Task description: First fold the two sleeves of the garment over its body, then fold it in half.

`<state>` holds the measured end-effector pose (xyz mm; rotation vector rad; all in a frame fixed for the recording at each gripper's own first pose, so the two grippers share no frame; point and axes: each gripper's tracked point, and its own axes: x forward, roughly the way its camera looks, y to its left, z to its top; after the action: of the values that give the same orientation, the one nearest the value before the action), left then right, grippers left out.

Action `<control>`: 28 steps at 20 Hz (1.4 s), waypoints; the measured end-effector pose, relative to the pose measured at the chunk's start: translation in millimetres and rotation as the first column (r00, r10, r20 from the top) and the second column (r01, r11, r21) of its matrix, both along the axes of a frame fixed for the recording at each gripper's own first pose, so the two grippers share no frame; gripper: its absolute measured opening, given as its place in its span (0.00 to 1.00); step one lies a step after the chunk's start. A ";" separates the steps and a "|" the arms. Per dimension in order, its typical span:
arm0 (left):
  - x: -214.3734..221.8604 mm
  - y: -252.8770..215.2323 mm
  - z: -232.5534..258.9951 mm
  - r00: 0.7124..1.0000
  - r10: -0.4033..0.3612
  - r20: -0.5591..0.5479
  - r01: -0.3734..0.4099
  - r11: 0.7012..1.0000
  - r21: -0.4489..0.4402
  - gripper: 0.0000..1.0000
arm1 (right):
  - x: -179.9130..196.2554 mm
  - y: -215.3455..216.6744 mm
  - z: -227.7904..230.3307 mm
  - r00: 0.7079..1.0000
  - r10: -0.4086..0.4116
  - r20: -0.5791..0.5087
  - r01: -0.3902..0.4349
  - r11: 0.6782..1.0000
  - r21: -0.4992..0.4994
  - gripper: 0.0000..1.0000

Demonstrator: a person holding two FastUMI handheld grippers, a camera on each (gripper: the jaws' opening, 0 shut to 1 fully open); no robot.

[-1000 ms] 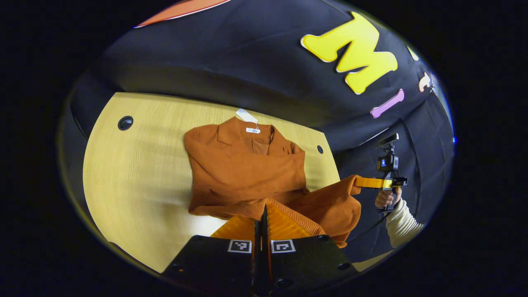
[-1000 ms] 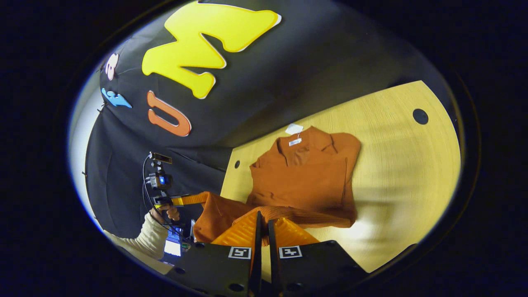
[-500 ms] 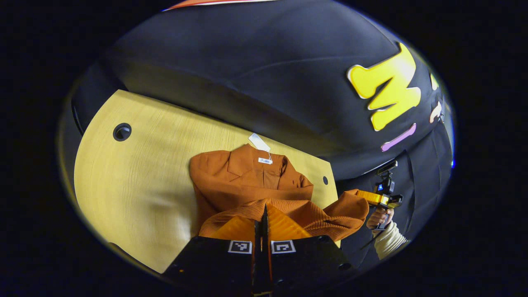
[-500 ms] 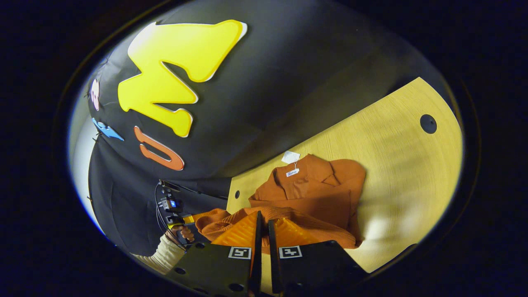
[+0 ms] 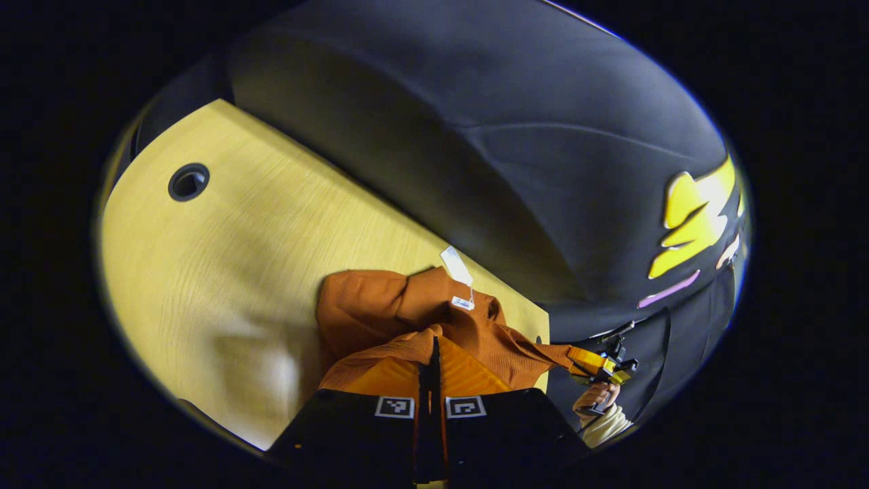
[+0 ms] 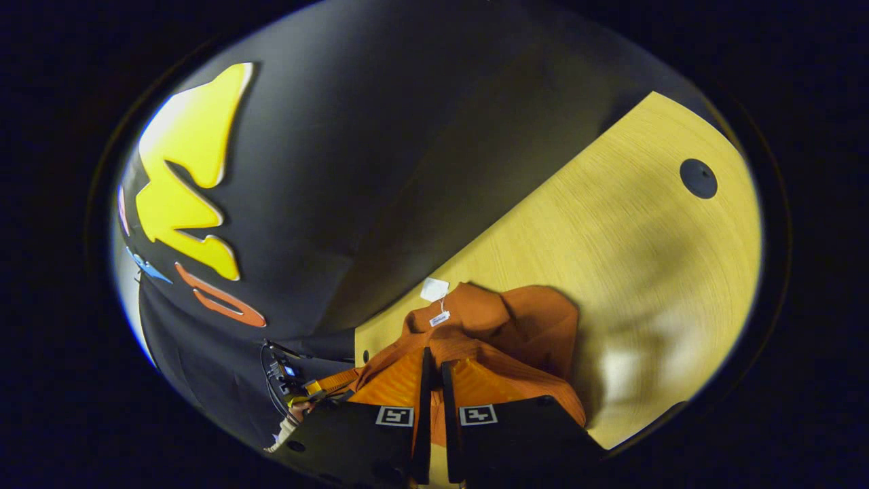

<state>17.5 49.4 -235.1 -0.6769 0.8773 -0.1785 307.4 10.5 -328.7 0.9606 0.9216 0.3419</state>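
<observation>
Near the tabletop's (image 5: pixel 204 272) far edge, in the left gripper view, the left claw (image 5: pixel 434 353) is clamping the garment's (image 5: pixel 380 312) hem, now carried up almost to the collar. In the right gripper view, the right claw (image 6: pixel 432 363) is likewise pinching the hem, so the half-fold is nearing completion.

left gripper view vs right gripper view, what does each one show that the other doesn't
Left gripper view: the right hand-held gripper off to the right, pinching the garment's hem, with a hand and pale sleeve behind it. Right gripper view: the left hand-held gripper low on the left, also on the hem. Both: the garment, its white tag, the wooden table and a dark hole in it.
</observation>
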 end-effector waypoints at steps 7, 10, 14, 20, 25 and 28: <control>1.1 0.1 -2.4 0.997 0.070 -0.016 -0.071 0.997 -0.029 0.03 | 16.3 -17.6 -39.4 0.992 -0.105 -0.066 0.103 0.994 -0.030 0.10; 8.5 -1.8 1.9 0.990 0.139 -0.017 -0.140 0.988 -0.071 0.03 | 18.0 -18.0 -52.6 0.983 -0.153 -0.102 0.150 0.988 -0.034 0.10; 16.8 8.5 -2.2 0.958 0.284 -0.030 -0.285 0.948 -0.143 0.03 | 26.4 -13.0 -56.5 0.970 -0.220 -0.103 0.220 0.975 -0.011 0.10; 17.7 13.8 -10.3 0.893 0.448 -0.034 -0.444 0.868 -0.222 0.03 | 33.2 -17.3 -60.1 0.918 -0.380 -0.111 0.385 0.923 0.025 0.10; 17.0 15.8 -11.8 0.805 0.591 -0.053 -0.574 0.752 -0.324 0.03 | 33.5 -17.1 -62.2 0.839 -0.520 -0.158 0.539 0.836 0.107 0.10; 18.2 17.6 -11.1 0.750 0.659 -0.052 -0.630 0.689 -0.359 0.03 | 32.1 -23.1 -67.7 0.792 -0.585 -0.173 0.607 0.784 0.128 0.10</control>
<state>35.7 67.0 -246.1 -1.2812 0.4775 0.2856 339.4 -12.6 -396.4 1.3981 0.6529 -0.1891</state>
